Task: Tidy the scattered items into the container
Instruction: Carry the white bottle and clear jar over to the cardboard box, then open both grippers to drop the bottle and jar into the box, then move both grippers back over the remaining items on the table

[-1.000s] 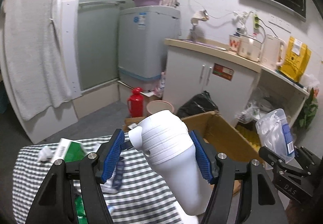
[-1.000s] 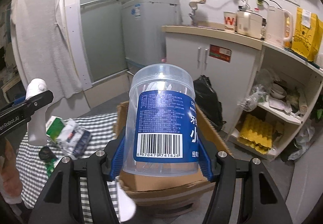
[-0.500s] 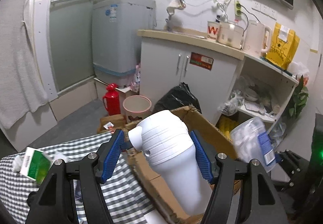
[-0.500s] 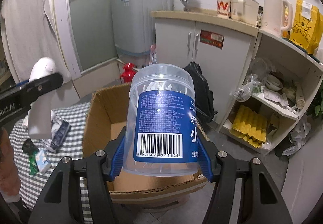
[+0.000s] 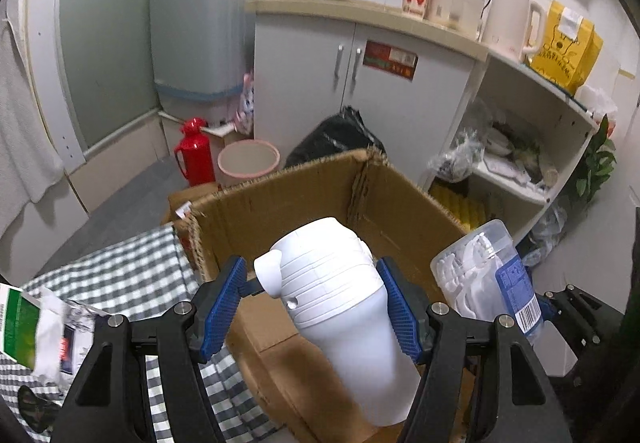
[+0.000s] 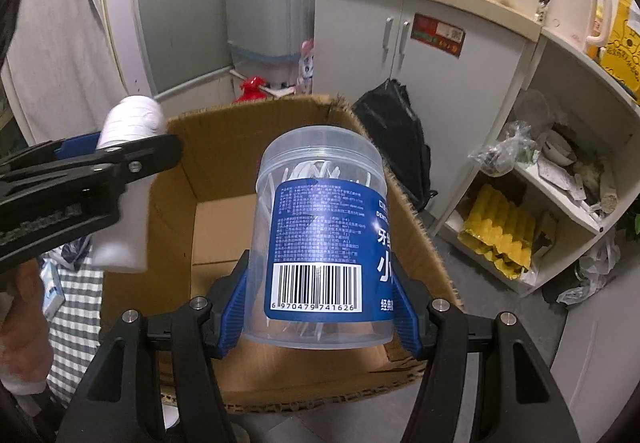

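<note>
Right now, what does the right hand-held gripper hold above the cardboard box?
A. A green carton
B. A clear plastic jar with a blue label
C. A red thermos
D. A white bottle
B: the blue pads of the right hand-held gripper press both sides of the clear plastic jar, above the open cardboard box.

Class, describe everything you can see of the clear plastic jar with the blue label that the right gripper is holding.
The clear plastic jar is a see-through cylinder with a flat clear lid, filled with thin white sticks, likely floss picks. A dark blue label wraps its side, printed with white text and a white barcode panel. The right gripper holds it low on the body, blue pads pressed against both sides. It is tilted, lid end pointing away from the camera, hanging above the open cardboard box without touching it.
</note>
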